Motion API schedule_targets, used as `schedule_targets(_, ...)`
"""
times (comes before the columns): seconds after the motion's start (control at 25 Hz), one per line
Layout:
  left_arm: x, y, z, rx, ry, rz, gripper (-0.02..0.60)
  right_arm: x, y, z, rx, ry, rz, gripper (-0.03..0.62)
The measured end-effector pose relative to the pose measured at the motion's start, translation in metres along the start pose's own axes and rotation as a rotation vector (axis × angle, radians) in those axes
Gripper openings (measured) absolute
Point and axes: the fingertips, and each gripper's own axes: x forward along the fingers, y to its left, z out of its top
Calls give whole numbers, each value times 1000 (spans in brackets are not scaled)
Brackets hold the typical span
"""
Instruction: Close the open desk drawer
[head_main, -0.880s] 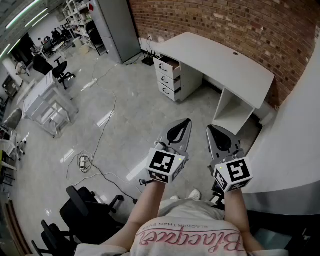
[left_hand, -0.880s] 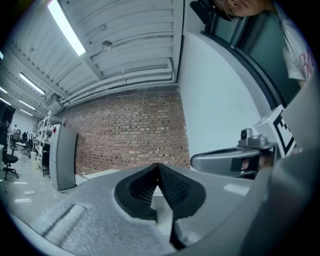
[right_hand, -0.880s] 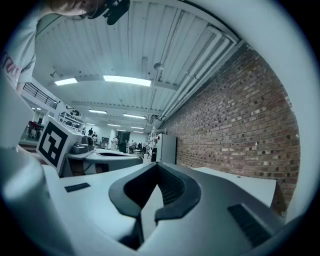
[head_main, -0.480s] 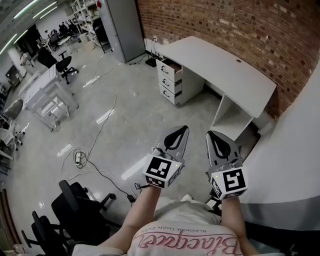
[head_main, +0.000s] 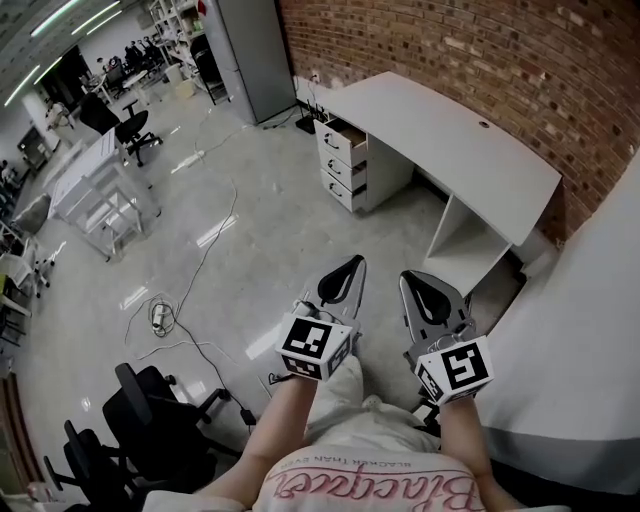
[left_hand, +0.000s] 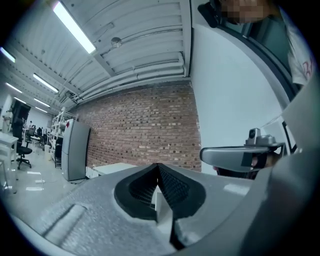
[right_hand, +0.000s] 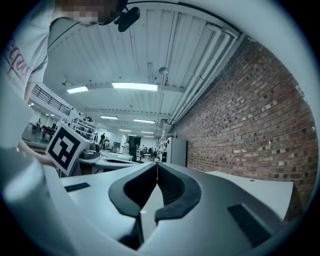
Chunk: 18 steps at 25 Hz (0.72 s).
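The white desk (head_main: 450, 130) stands against the brick wall, well ahead of me. Its drawer unit (head_main: 352, 170) sits under the left end, and the top drawer (head_main: 343, 137) is pulled out and open; the two drawers below it look shut. My left gripper (head_main: 352, 264) and right gripper (head_main: 413, 280) are held side by side in front of my body, level and far short of the desk. The left gripper view shows the left gripper (left_hand: 158, 166) with its jaws shut and nothing in them. The right gripper (right_hand: 157, 165) is likewise shut and empty in its own view.
Between me and the desk is bare grey floor. A cable and power strip (head_main: 163, 318) lie on the floor at left. Black office chairs (head_main: 150, 415) stand at lower left, a white trolley (head_main: 95, 195) farther left. A grey cabinet (head_main: 245, 50) stands beside the desk. A white curved counter (head_main: 590, 330) runs along the right.
The head view has shifted a little: the desk sits slightly further right and both grippers sit lower in the picture. Both grippers stay shut and side by side.
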Motion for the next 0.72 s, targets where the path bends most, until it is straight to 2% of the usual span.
schedule_targets(0.2, 27, 14, -3, -25, -1, -26, 6, 23, -21, -7, 49, -12, 24, 12)
schedule_targets(0.48, 73, 55, -6, -34, 13, -57, 6, 73, -52, -18, 81, -5, 31, 12)
schedule_targets(0.72, 115, 101, -7, -54, -9, -54, 6, 133, -75, -34, 66, 57, 42, 11)
